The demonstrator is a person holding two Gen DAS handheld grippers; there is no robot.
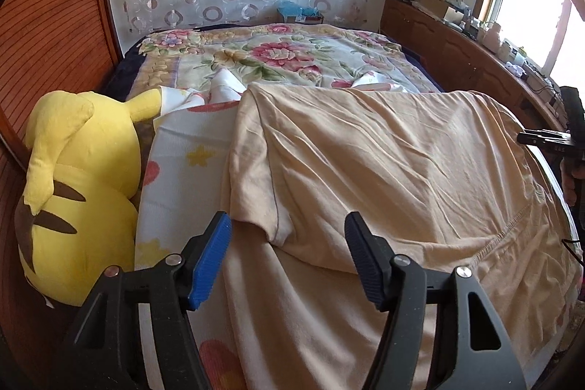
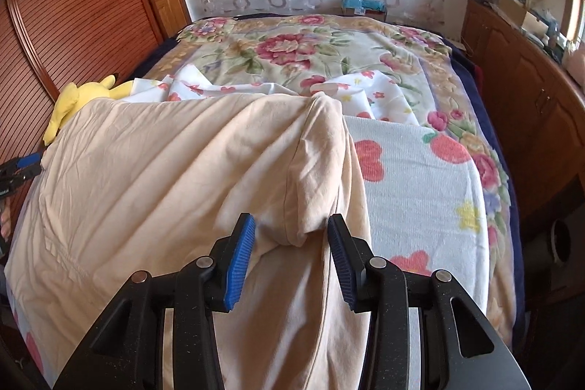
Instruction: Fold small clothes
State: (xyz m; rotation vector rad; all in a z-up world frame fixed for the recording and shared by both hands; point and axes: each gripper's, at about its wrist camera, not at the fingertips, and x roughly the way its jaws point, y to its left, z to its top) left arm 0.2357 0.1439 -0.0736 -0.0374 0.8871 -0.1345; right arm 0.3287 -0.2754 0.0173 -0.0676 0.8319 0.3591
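Note:
A cream T-shirt lies spread on the bed, over a white towel with flowers. In the left wrist view my left gripper is open, its blue pads either side of the shirt's left sleeve, just above it. In the right wrist view my right gripper is open around the shirt's right sleeve, which is folded inward over the shirt. Neither holds cloth. Each gripper shows at the edge of the other's view, the right one and the left one.
A yellow plush toy lies left of the towel against the wooden wardrobe. A floral blanket covers the bed beyond the shirt. A wooden cabinet with clutter runs along the right side under the window.

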